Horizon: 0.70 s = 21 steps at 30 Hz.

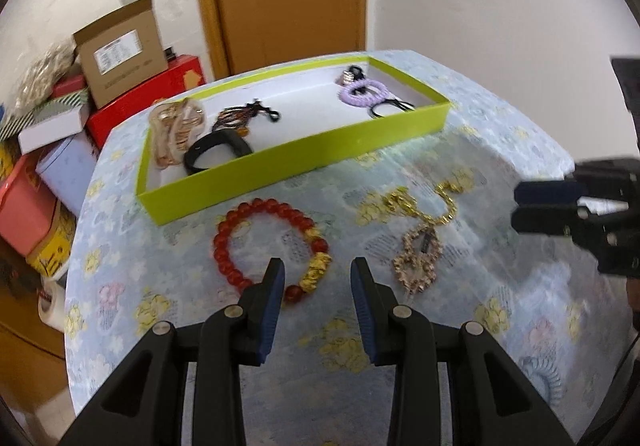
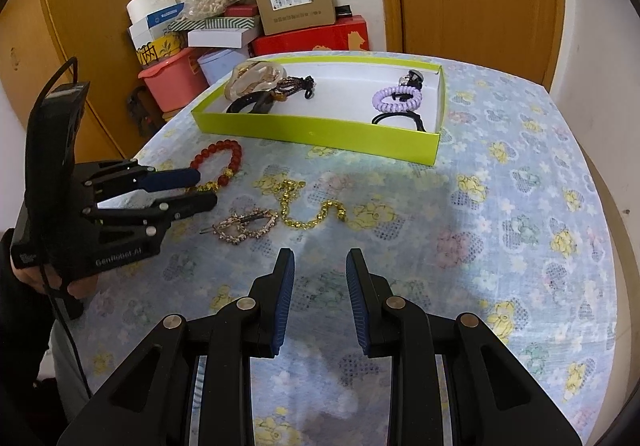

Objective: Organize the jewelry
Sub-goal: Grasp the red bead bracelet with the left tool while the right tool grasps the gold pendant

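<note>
A table [image 2: 520, 166] covered with a pale blue floral cloth fills both views. At its far side a shallow lime-green tray [image 2: 320, 132] with a white floor is placed. Inside the tray, a gold chain bundle [image 2: 256, 80], a black band [image 2: 248, 104] and a dark beaded piece [image 2: 292, 84] are grouped at the left end; a lilac spiral hair tie [image 2: 396, 98], a black hair tie [image 2: 400, 120] and a small metallic piece [image 2: 410, 78] are grouped at the right end.

On the cloth, near of the tray, three items are laid out. A red bead bracelet [image 1: 256, 246] with gold charms is located at the left. A gold chain [image 1: 432, 206] is located to its right, and a rhinestone hair clip [image 1: 420, 258] lies just near of the chain, touching or almost touching it.

The left gripper [image 1: 318, 274] is held above the cloth with its jaws apart and nothing between them; the bracelet's gold-charm side is seen just beside its left finger. The right gripper [image 2: 320, 266] is held over bare cloth, near of the chain, with its jaws apart and empty.
</note>
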Each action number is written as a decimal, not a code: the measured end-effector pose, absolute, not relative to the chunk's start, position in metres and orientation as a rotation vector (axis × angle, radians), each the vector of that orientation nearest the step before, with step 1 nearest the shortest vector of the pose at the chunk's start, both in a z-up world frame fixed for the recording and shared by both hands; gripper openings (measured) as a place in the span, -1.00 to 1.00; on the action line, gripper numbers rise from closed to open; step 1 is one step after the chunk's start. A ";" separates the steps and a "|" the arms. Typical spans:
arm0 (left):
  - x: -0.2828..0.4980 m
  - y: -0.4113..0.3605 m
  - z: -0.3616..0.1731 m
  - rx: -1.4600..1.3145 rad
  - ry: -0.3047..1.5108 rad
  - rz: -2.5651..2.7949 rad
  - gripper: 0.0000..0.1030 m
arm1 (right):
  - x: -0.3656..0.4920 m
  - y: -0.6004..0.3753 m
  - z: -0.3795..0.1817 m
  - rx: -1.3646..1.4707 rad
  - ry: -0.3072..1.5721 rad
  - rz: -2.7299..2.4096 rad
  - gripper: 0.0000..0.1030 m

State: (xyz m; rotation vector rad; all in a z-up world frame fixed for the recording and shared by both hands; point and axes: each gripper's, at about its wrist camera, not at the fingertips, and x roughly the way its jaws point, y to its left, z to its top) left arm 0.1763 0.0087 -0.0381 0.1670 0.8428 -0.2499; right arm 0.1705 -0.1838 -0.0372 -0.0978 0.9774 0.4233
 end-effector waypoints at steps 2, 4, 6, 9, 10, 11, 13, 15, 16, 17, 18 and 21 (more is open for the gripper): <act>0.177 0.003 -0.040 0.207 0.846 -0.246 -0.32 | 0.170 -0.185 -0.037 -0.092 0.977 0.422 -0.46; 0.178 0.001 -0.040 0.205 0.853 -0.263 -0.59 | 0.169 -0.187 -0.037 -0.086 0.977 0.422 -0.46; 0.179 0.000 -0.040 0.184 0.862 -0.265 -0.76 | 0.167 -0.187 -0.036 -0.084 0.977 0.425 -0.46; 0.175 -0.001 -0.040 0.175 0.857 -0.254 -0.83 | 0.164 -0.185 -0.037 -0.088 0.980 0.434 -0.46; 0.174 -0.001 -0.040 0.170 0.857 -0.248 -0.83 | 0.164 -0.184 -0.037 -0.089 0.981 0.436 -0.46; 0.173 0.000 -0.040 0.162 0.857 -0.236 -0.83 | 0.163 -0.184 -0.037 -0.090 0.981 0.439 -0.46; 0.170 0.005 -0.039 0.142 0.850 -0.206 -0.84 | 0.163 -0.183 -0.037 -0.091 0.980 0.445 -0.46; 0.165 0.013 -0.036 0.098 0.834 -0.185 -0.84 | 0.164 -0.180 -0.038 -0.091 0.982 0.449 -0.46; 0.163 0.017 -0.034 0.079 0.831 -0.173 -0.84 | 0.165 -0.179 -0.039 -0.090 0.984 0.452 -0.46; 0.161 0.021 -0.033 0.061 0.827 -0.161 -0.84 | 0.166 -0.177 -0.040 -0.088 0.987 0.455 -0.46; 0.159 0.025 -0.033 0.040 0.822 -0.154 -0.84 | 0.167 -0.175 -0.041 -0.084 0.990 0.459 -0.46; 0.150 0.034 -0.030 0.000 0.809 -0.132 -0.84 | 0.169 -0.166 -0.044 -0.067 1.007 0.479 -0.46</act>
